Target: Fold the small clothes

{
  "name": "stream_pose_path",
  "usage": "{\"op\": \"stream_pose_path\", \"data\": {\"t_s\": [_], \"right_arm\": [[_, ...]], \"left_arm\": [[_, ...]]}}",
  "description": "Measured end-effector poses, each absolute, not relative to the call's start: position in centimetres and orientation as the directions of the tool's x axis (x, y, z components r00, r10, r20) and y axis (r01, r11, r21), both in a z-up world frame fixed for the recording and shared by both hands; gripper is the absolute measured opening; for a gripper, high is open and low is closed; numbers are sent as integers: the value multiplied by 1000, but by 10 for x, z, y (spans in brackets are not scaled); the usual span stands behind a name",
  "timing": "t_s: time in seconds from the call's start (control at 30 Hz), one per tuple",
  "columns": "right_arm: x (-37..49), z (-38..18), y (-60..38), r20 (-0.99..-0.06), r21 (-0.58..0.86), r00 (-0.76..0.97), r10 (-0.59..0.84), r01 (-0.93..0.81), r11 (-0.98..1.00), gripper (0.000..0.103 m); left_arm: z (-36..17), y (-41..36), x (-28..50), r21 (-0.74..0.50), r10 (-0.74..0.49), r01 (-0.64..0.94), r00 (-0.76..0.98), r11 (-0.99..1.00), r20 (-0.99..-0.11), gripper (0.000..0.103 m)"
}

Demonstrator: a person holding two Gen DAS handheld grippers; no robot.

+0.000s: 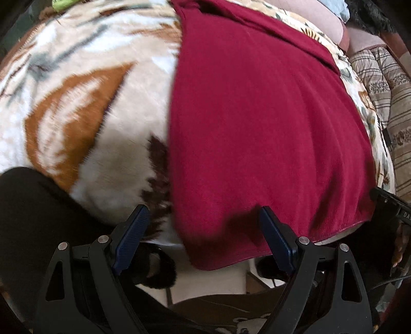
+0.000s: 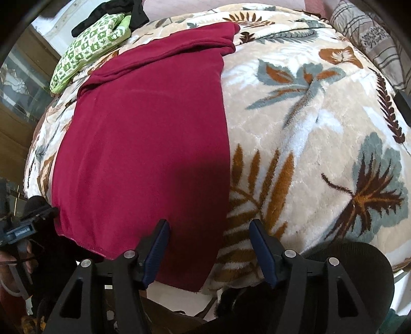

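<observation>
A dark red garment (image 1: 257, 123) lies flat as a long folded strip on a leaf-patterned plush blanket (image 1: 84, 102). Its near hem hangs a little over the bed's edge. My left gripper (image 1: 203, 231) is open above the garment's near left corner, with the corner's edge between its blue pads (image 1: 133, 231) and no grip on it. In the right wrist view the same garment (image 2: 143, 144) fills the left half. My right gripper (image 2: 209, 246) stands open over the near right corner, the cloth edge lying between the fingers untouched.
A green-and-white patterned cloth (image 2: 87, 48) and a black item (image 2: 120, 12) lie at the bed's far end. A striped quilt (image 1: 382, 84) lies along one side. The other gripper (image 2: 23, 228) shows at the left edge. A black sleeve (image 1: 33, 205) sits lower left.
</observation>
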State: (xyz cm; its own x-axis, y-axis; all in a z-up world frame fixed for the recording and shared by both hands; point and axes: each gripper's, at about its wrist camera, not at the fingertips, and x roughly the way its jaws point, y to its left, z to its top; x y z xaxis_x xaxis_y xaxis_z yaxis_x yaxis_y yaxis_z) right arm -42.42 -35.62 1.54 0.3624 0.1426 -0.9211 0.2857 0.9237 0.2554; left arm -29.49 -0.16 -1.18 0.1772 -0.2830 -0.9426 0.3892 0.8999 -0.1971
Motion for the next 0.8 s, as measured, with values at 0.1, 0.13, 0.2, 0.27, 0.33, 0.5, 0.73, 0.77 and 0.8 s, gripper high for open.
{"op": "stream_pose_path", "data": {"t_s": [0.1,0.13,0.2,0.27,0.33,0.5,0.73,0.77,0.8], "right_arm": [[-424,10,-355,-922,276,347,172,274,921,63],[-424,10,-355,-919,287,348,184,272,918,63],[-425,9,-355,-914,316,346,214,274,908,63],[-428,4,-355,-900,368,346,264,282,886,63],[-432,1,-354,-889,391,360,281,282,876,63],[-431,9,-350,-852,436,405,331,199,878,9],[-411,55,-360,-702,581,554,448,80,810,9],[-404,64,-363,-679,591,577,454,63,804,9],[-396,71,-365,-662,596,596,454,51,801,9]], "left_arm": [[-16,-5,-297,-185,-276,400,181,898,-944,87],[-15,-4,-297,-188,-278,402,180,896,-943,87],[-16,-3,-296,-204,-293,399,175,894,-940,87],[-15,-1,-296,-217,-307,397,179,892,-935,87],[-15,0,-298,-209,-307,400,198,892,-931,83],[-2,3,-302,-218,-330,425,211,879,-920,25],[49,13,-279,-346,-474,467,188,814,-860,7],[55,11,-274,-357,-488,474,188,805,-852,7],[63,7,-268,-362,-501,484,194,797,-843,7]]}}
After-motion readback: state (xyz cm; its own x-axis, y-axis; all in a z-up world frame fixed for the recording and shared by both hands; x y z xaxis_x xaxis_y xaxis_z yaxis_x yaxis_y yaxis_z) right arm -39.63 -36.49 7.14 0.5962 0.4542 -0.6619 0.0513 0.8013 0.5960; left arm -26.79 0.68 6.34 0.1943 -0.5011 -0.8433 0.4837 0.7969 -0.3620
